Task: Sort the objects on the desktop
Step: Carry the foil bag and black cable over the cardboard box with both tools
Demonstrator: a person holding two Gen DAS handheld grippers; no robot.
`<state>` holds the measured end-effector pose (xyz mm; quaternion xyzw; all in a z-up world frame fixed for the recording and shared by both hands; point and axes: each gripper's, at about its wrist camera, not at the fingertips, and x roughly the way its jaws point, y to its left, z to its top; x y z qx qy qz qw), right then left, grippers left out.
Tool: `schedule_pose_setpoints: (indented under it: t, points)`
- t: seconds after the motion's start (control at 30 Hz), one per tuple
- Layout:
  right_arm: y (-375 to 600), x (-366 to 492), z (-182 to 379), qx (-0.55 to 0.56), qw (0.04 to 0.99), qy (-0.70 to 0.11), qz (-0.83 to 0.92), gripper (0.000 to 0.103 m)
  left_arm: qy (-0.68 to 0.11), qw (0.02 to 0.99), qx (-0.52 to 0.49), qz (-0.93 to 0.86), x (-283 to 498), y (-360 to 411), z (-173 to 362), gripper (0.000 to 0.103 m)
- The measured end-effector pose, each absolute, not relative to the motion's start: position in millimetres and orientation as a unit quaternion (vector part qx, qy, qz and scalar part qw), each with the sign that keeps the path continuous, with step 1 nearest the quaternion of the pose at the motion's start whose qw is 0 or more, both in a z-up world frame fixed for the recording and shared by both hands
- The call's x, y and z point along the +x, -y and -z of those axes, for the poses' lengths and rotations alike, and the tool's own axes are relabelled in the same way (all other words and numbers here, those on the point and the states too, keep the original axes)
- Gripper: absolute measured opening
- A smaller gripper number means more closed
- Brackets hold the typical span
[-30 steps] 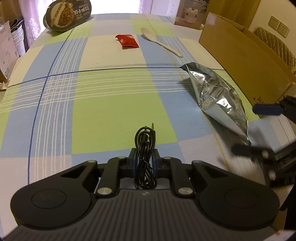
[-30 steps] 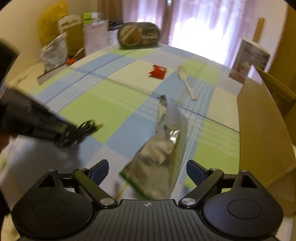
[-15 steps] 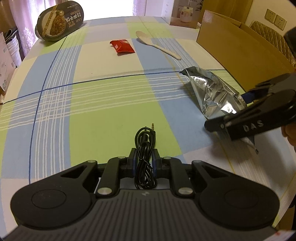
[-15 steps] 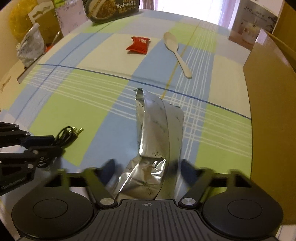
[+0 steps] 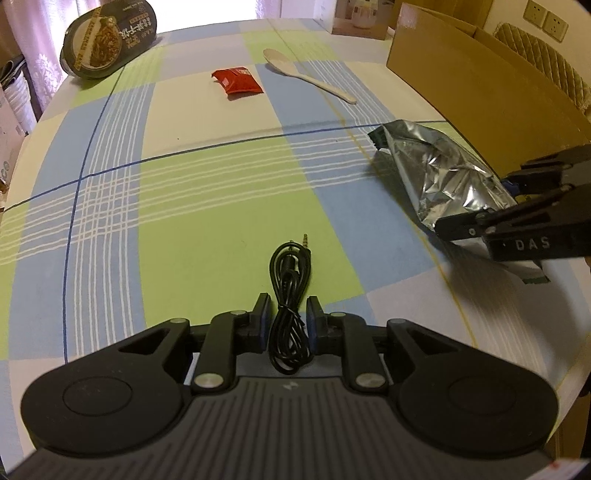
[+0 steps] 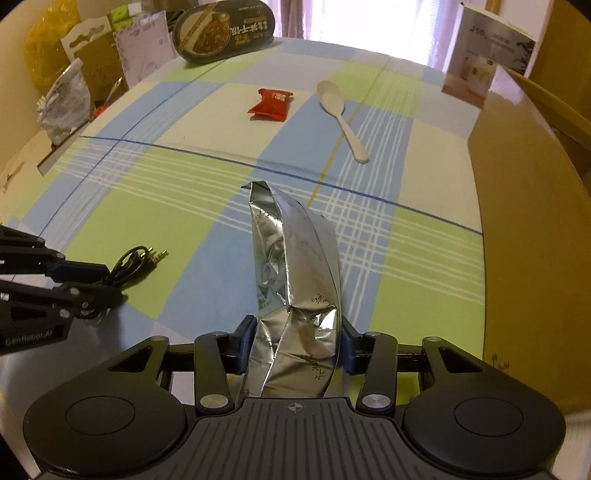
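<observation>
A coiled black audio cable [image 5: 289, 295] sits between the fingers of my left gripper [image 5: 286, 310], which is shut on it; its gold plugs point forward over the checked tablecloth [image 5: 207, 206]. From the right wrist view the same cable [image 6: 135, 264] shows at the left, held in the left gripper [image 6: 86, 282]. A crumpled silver foil bag [image 6: 295, 280] lies lengthwise in front of my right gripper [image 6: 293, 341], whose jaws are shut on its near end. The left wrist view has that bag [image 5: 439, 177] at the right with the right gripper [image 5: 480, 210] on it.
Farther up the table lie a red snack packet [image 6: 272, 104], a pale plastic spoon [image 6: 341, 118] and a dark oval noodle bowl [image 6: 223, 29]. An open cardboard box [image 6: 528, 206] stands along the right edge. Bags and papers [image 6: 66, 96] crowd the left side.
My right gripper has come down onto the foil bag and shut on its near end. The left gripper still holds the cable and has shifted slightly forward.
</observation>
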<state>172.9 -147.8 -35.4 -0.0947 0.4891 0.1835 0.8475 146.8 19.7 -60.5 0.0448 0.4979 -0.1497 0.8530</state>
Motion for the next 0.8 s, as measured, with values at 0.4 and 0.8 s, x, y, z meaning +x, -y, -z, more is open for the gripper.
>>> schedule_pose_setpoints:
  t: [0.4, 0.8]
  points:
    - [177, 134, 15, -0.04, 0.862, -0.474, -0.175, 0.041, -0.496, 0.851, 0.028, 0.171, 123, -5, 49, 0.012]
    - [191, 102, -13, -0.029, 0.875, -0.452, -0.172, 0.041, -0.482, 0.856, 0.027, 0.187, 100, 28, 22, 0.012]
